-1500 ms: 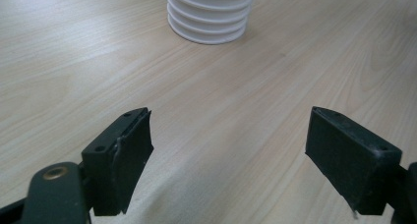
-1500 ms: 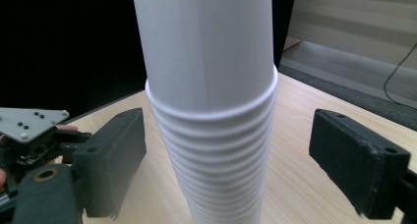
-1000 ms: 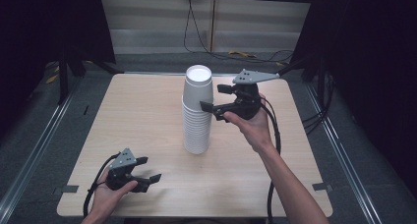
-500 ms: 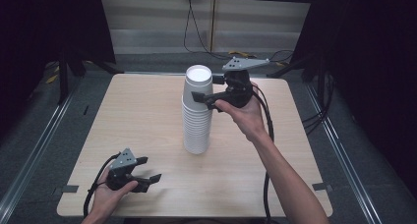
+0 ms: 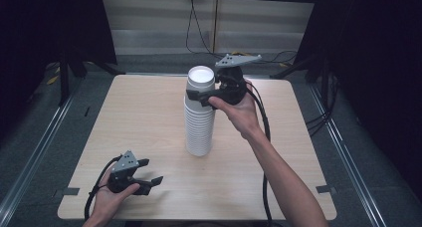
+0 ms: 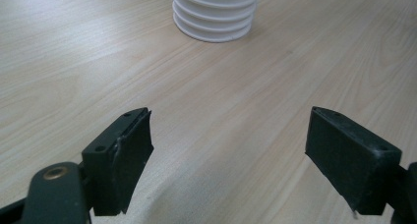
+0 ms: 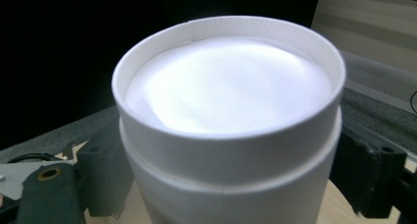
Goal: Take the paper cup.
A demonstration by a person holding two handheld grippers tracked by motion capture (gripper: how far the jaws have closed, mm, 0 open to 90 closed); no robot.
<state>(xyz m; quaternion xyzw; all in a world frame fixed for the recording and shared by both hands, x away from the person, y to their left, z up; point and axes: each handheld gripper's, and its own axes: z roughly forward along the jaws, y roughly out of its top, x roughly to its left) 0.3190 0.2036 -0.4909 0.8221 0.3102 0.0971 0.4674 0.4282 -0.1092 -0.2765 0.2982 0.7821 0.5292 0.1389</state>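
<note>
A tall stack of white paper cups (image 5: 200, 130) stands upside down near the middle of the wooden table (image 5: 144, 107); its lowest rims (image 6: 215, 13) show in the left gripper view. My right gripper (image 5: 201, 91) is at the stack's top, one black jaw on each side of the top cup (image 7: 231, 106). The jaws sit close to its wall, and I cannot tell whether they touch it. My left gripper (image 5: 152, 171) rests low near the table's front left, open, with bare wood between its jaws (image 6: 228, 150).
Black cables trail from both grippers across the table and off its right side. Metal rails (image 5: 40, 147) run along the floor on both sides of the table. Dark curtains and a stand (image 5: 64, 62) flank the far end.
The right gripper has moved left and up along the stack, from beside its upper part to around the top cup. The left gripper has stayed put.
</note>
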